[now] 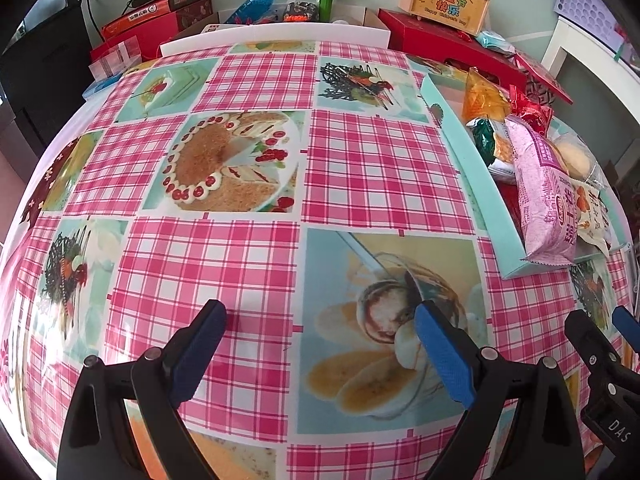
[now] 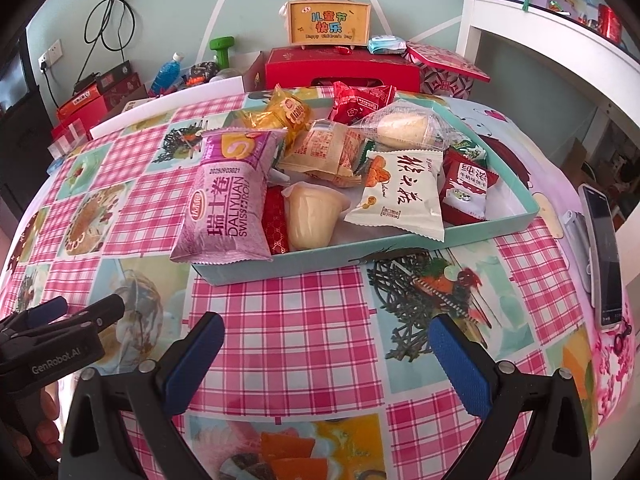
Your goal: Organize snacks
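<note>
Brightness: even, daylight-like, both views well lit.
Glare: soft sheen on tablecloth (image 1: 256, 240) just ahead of left gripper (image 1: 320, 316); highlights on wrappers in tray (image 2: 400, 240) beyond right gripper (image 2: 326, 326).
Shadows: faint, soft, under the finger bases.
Distortion: strong fisheye bulge; dark vignette at corners.
Focus: sharp centrally, softer toward edges.

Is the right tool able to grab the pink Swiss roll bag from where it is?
Probably yes. The right tool is open and empty, only bare tablecloth lies ahead, and the pink Swiss roll bag hangs over the tray's near corner, uncovered.
</note>
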The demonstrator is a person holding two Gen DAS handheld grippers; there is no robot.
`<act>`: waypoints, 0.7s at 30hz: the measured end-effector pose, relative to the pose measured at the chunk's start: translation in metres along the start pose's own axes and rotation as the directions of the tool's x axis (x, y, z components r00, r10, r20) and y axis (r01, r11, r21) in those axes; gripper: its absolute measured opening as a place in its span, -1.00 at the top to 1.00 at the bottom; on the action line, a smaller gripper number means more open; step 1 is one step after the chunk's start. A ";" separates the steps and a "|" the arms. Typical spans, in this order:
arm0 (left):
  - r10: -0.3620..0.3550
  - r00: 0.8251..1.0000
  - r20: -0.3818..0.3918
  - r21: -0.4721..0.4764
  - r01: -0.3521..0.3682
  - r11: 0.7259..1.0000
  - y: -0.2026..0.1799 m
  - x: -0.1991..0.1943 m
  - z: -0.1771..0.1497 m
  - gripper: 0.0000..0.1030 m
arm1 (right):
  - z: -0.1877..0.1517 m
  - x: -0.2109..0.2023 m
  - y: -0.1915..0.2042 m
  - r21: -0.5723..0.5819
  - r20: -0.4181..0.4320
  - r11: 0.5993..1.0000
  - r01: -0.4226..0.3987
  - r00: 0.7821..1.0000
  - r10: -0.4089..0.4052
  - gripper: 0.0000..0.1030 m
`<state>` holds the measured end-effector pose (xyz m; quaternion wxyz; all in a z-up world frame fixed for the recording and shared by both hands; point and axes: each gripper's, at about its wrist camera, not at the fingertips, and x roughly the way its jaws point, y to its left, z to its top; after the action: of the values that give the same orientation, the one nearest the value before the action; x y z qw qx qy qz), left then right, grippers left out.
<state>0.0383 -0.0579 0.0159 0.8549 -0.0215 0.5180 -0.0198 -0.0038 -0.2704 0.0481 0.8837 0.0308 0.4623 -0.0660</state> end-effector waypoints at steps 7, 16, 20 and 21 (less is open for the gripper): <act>0.004 1.000 0.012 0.001 -0.004 1.000 0.000 -0.003 0.000 -0.85 | 0.000 -0.001 -0.002 0.008 0.002 1.000 -0.002 1.000 0.001 -1.00; 0.021 1.000 0.023 0.010 -0.022 1.000 -0.003 -0.006 0.000 -0.85 | 0.000 -0.002 -0.004 0.017 0.004 1.000 0.000 1.000 0.000 -1.00; 0.035 0.999 0.028 0.017 -0.035 0.999 -0.004 -0.006 0.000 -0.85 | 0.000 -0.002 -0.005 0.022 0.002 1.000 0.002 1.000 -0.002 -1.00; 0.035 0.999 0.028 0.019 -0.036 0.999 -0.003 -0.006 0.000 -0.85 | 0.000 -0.002 -0.005 0.023 0.001 1.000 0.002 1.000 -0.002 -1.00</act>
<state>0.0351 -0.0608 0.0215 0.8624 -0.0043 0.5060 -0.0094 -0.0051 -0.2752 0.0497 0.8836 0.0406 0.4609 -0.0722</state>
